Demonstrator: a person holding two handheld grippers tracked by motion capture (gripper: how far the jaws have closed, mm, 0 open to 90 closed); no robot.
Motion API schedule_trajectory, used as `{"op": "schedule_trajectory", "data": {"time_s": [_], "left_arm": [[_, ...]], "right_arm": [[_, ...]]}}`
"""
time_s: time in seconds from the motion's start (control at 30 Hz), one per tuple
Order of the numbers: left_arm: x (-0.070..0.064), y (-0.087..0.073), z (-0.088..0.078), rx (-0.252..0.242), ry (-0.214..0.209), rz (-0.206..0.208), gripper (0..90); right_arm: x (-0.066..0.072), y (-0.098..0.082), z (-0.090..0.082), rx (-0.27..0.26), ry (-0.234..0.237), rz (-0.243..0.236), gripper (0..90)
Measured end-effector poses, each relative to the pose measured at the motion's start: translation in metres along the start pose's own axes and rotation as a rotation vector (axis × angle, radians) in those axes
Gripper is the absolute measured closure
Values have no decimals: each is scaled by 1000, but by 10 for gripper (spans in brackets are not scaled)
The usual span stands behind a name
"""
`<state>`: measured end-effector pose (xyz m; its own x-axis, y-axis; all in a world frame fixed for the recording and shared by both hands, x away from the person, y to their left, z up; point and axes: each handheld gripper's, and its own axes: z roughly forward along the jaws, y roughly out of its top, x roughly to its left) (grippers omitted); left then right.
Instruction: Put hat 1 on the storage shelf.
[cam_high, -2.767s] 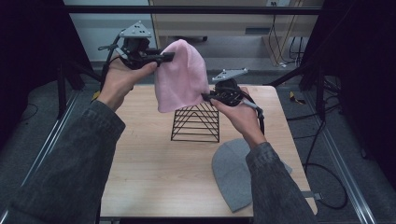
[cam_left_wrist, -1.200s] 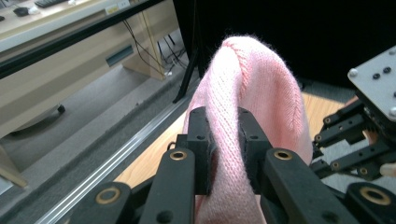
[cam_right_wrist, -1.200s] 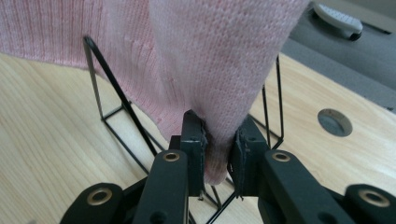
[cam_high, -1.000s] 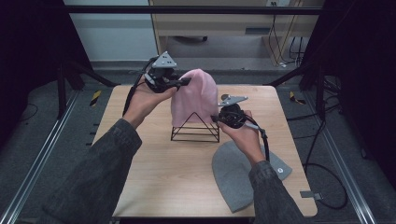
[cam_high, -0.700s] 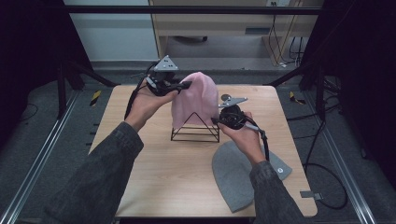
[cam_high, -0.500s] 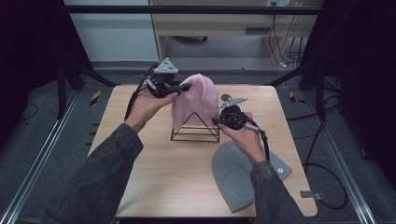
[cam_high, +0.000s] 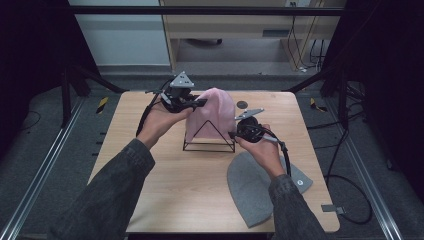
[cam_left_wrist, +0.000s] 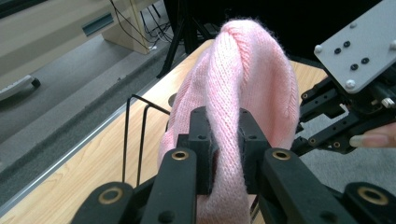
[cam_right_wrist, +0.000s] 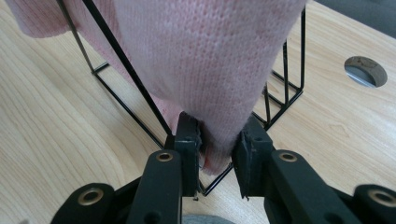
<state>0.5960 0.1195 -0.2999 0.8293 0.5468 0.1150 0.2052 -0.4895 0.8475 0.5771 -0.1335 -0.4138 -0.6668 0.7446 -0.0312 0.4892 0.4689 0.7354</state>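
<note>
A pink knitted hat (cam_high: 212, 112) hangs over a black wire triangular rack (cam_high: 209, 142) in the middle of the table. My left gripper (cam_high: 197, 103) is shut on a fold of the pink hat (cam_left_wrist: 243, 88) at its upper left side; the knit bunches between the pads (cam_left_wrist: 202, 140). My right gripper (cam_high: 235, 133) is shut on the hat's lower right edge (cam_right_wrist: 219, 60), close to the rack's corner wire (cam_right_wrist: 126, 65). Both hands hold the hat draped across the rack's peak.
A grey knitted hat (cam_high: 260, 185) lies flat on the wooden table (cam_high: 165, 190) at the front right, under my right forearm. A round cable hole (cam_high: 242, 104) sits behind the rack. Cables trail off the table's right side.
The left gripper has come down and to the right with the pink hat, lowering it over the rack. The right gripper has stayed at the rack's right corner.
</note>
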Motion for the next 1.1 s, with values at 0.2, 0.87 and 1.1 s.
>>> {"op": "schedule_trajectory", "data": {"time_s": [0.2, 0.87, 1.1], "left_arm": [[-2, -4, 2, -7, -11, -21, 795], [-8, -18, 14, 12, -47, -39, 788], [-3, -26, 14, 30, -82, -82, 738]], "right_arm": [[-1, -6, 1, 4, 2, 13, 719], [-7, -22, -15, 20, -16, 22, 585], [-12, -30, -28, 21, -38, 28, 568]]}}
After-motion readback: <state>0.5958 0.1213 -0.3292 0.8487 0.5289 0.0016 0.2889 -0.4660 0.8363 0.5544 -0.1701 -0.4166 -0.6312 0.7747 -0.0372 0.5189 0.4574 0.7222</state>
